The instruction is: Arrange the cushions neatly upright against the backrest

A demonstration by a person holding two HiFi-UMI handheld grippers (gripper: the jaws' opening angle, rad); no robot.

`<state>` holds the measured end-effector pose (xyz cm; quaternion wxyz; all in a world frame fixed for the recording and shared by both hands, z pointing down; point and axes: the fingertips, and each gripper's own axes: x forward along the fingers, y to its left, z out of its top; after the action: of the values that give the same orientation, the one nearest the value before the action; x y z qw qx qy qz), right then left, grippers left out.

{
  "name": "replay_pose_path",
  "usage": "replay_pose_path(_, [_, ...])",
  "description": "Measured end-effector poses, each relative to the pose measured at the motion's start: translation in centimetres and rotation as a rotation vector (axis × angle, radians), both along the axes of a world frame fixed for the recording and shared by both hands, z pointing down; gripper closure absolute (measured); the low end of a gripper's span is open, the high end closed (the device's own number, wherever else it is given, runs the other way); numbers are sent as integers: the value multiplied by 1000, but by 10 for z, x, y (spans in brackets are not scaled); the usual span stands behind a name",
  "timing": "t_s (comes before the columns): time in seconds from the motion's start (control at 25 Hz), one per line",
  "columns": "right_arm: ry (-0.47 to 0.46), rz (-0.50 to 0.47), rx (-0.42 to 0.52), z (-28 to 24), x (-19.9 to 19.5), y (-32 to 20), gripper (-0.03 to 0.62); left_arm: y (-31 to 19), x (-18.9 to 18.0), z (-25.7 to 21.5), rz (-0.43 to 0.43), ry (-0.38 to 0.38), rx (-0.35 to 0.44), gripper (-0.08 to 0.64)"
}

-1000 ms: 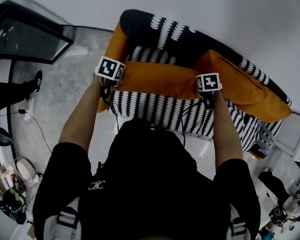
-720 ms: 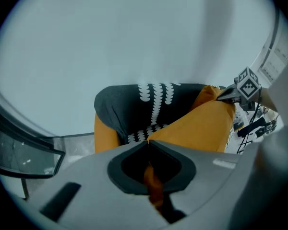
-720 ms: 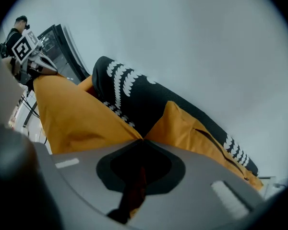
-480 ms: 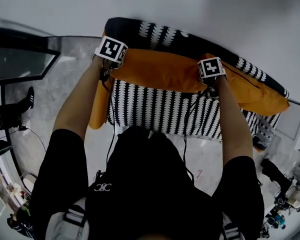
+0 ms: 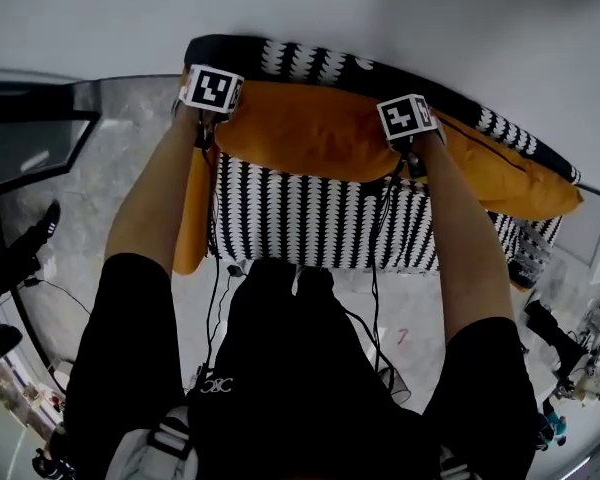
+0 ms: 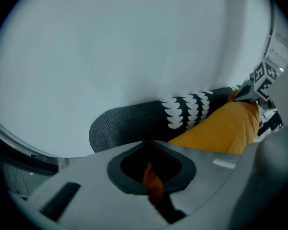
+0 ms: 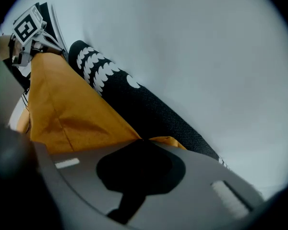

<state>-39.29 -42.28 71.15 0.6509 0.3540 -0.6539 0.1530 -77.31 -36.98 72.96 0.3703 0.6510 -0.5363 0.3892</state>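
A long orange cushion [image 5: 310, 133] stands on its edge against the black-and-white patterned backrest [image 5: 310, 60] of the sofa. My left gripper [image 5: 212, 93] is shut on its left top corner, and a strip of orange fabric [image 6: 153, 186] shows pinched between the jaws. At the cushion's right top corner my right gripper [image 5: 408, 120] is shut, with orange cloth [image 7: 168, 142] at the jaws' far edge. The cushion [image 7: 67, 104] runs from there to the left gripper. A second orange cushion [image 5: 510, 178] leans on the backrest at the right. A third orange cushion [image 5: 192, 208] hangs at the sofa's left end.
A white wall [image 5: 380, 8] rises right behind the backrest [image 6: 134, 121]. A dark glass-topped table [image 5: 20, 138] and a person's shoe [image 5: 30, 248] are on the floor at the left. Clutter [image 5: 570, 358] lies on the floor at the right. Cables trail down from both grippers.
Both grippers have carried the orange cushion from over the seat back toward the backrest and lower. It now stands against the backrest.
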Motion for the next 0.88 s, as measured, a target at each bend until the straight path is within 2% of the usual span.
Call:
replay_pose_path(0.08, [20, -6, 19, 4, -2, -3, 578, 0, -10, 1, -30, -48, -7, 541])
replay_pose_path(0.2, [19, -17, 66, -2, -5, -7, 568, 0, -24, -13, -74, -103, 35, 528])
replay_pose_path(0.24, [1, -22, 94, -8, -7, -8, 557, 2, -26, -18, -82, -103, 58, 485])
replay_pose_path(0.28, [-22, -25, 124, -14, -9, -9, 527, 3, -26, -24, -88, -92, 83, 434])
replay_pose_path(0.32, [-44, -30, 151, -22, -10, -9, 481, 3, -26, -31, -94, -77, 109, 413])
replay_pose_path(0.4, [-75, -37, 204, -38, -13, -13, 416, -3, -29, -52, -104, -57, 178, 400])
replay_pose_path(0.48, [-100, -33, 269, -57, -14, -17, 410, -4, -37, -73, -128, -64, 232, 400])
replay_pose_path(0.56, [-140, -5, 320, -77, -12, -14, 425, 4, -41, -92, -165, -69, 265, 414])
replay_pose_path(0.68, [-254, 74, 387, -108, -6, -7, 523, 18, -29, -124, -192, -36, 319, 552])
replay_pose_path(0.76, [-346, 119, 440, -131, -9, -2, 584, 23, -15, -147, -182, -8, 368, 551])
replay_pose_path(0.88, [-490, 155, 496, -168, -19, 18, 584, 36, 12, -187, -173, 30, 443, 551])
